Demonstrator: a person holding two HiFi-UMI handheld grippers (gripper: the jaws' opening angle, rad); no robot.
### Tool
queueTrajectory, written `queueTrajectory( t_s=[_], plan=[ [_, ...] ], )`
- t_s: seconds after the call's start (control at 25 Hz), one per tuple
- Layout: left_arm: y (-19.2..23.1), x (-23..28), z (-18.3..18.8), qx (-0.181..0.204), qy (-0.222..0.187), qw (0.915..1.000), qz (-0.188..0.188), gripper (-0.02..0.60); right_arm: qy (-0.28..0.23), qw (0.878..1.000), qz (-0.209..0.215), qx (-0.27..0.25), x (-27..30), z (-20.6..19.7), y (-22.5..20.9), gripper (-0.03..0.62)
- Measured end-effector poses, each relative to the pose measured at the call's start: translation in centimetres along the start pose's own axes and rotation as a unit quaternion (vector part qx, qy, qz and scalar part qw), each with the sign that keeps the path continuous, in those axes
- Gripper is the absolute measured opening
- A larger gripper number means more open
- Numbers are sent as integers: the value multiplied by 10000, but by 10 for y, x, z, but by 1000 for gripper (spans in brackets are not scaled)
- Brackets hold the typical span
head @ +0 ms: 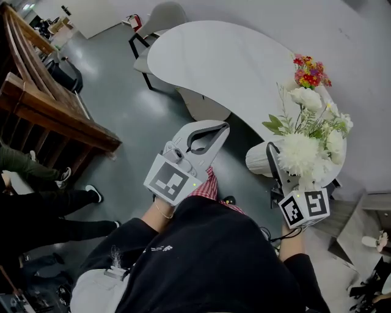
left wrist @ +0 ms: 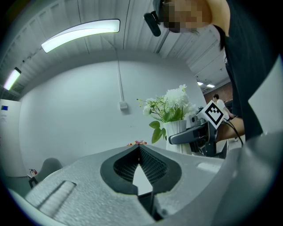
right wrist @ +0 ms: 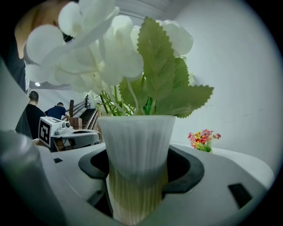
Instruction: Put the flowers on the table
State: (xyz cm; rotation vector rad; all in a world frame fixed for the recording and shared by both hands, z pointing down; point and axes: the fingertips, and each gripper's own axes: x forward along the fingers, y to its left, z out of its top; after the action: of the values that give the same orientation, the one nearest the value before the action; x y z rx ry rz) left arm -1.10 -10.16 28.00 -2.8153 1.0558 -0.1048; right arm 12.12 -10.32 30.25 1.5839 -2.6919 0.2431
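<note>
The person's dark clothing fills the bottom of the head view. Just beyond it, the right gripper (right wrist: 138,176) has its jaws closed on a white ribbed vase (right wrist: 135,137), one jaw pressed against each side of the lower body. The vase stands upright and contains white flowers (head: 302,153) with green leaves; these flowers cover most of the right gripper view. The vase is in the air at the near end of the white curved surface (head: 214,61). Its bottom is hidden, so I cannot tell if it is already above the surface.

The left gripper (head: 221,129) is beside it, well apart, above the grey floor (head: 116,79). Its jaws are together at the tips and hold nothing; behind the tips only a small gap shows.

Farther on the surface, close to its right edge, stands a small bunch of red and yellow flowers (head: 310,70); its pot cannot be seen well. The rest of the surface is bare. At the far end a light chair (head: 162,18) is placed against it. On the left there is a wooden railing (head: 49,104), and below it the legs of another person (head: 43,205) in dark trousers.
</note>
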Motion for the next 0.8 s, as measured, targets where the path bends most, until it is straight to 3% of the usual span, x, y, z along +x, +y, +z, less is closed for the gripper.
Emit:
queueTrajectory(
  t_s=[0.8],
  plan=[
    [5,-9,-7,-59,3,9999,98,-2,-35,10000,-44,71,1,-2,-1,349]
  ],
)
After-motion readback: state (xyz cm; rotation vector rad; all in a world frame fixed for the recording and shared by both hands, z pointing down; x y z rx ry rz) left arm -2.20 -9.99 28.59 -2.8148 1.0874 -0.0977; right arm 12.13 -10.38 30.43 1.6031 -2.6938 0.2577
